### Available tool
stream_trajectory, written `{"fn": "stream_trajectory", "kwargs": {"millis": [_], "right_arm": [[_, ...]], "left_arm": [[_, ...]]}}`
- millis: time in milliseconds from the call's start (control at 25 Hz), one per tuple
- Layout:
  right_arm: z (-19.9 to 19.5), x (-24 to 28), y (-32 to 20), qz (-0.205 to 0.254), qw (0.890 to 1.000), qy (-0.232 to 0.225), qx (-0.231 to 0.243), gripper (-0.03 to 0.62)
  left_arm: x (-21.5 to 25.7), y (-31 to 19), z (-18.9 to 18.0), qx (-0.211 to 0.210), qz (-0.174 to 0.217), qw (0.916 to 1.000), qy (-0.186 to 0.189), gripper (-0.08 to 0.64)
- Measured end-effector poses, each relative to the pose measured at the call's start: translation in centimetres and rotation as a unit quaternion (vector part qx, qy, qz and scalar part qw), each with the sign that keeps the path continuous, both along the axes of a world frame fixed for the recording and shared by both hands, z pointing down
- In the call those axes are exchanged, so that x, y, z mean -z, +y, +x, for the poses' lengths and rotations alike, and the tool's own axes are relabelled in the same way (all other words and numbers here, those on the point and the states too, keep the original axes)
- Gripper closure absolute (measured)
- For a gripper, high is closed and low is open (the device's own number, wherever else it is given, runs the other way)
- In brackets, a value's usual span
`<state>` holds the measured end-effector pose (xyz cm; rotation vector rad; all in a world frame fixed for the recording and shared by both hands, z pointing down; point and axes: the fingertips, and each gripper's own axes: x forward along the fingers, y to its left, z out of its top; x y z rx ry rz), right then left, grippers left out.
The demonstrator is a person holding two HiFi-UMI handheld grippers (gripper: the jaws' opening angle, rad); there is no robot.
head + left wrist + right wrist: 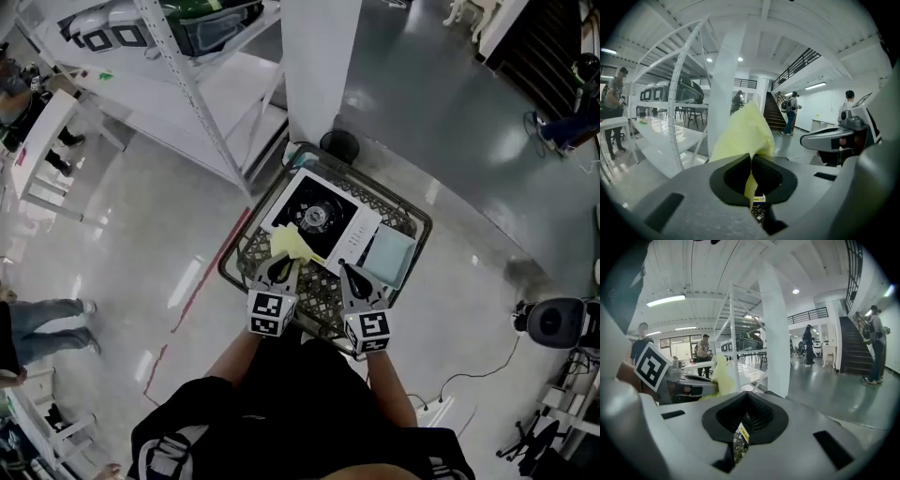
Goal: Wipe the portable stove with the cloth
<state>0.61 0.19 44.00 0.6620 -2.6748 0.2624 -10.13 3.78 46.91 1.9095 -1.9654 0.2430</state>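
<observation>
One thin fold of cloth pinched in your left gripper; right gripper closed, empty. Hard scrubbing on the stove could tug it free.

Cloth: pale yellow, plain. Portable stove: white body, black burner plate. Wire cart: dark mesh. Panel beside stove: light blue-grey. Left gripper, right gripper: black jaws, cubes with black-and-white square markers. Floor: glossy grey, with red line.
</observation>
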Motion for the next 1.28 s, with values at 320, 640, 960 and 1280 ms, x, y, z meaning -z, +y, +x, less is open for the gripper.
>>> {"fn": "stream_trajectory", "kwargs": {"millis": [320, 640, 960, 1280], "right_arm": [[-1.9, -2.7, -2.2, -0.023, 0.997, 0.047, -0.055, 0.587], [-2.2, -6.4, -3.6, -0.047, 0.989, 0.082, -0.116, 0.588], [-2.6, -8.1, -2.3, -0.065, 0.982, 0.091, -0.149, 0.588], [-3.4, -9.5, -2.1, -0.083, 0.980, 0.088, -0.158, 0.586]], "left_arm": [[-4.9, -2.1, -5.0, -0.053, -0.052, 0.9972, 0.002, 0.534], [-13.2, -3.6, -10.7, -0.087, -0.141, 0.9856, -0.033, 0.534], [-20.5, -3.2, -13.5, -0.112, -0.214, 0.9696, -0.041, 0.534], [-23.5, -3.2, -13.2, -0.126, -0.233, 0.9639, -0.022, 0.534]]}}
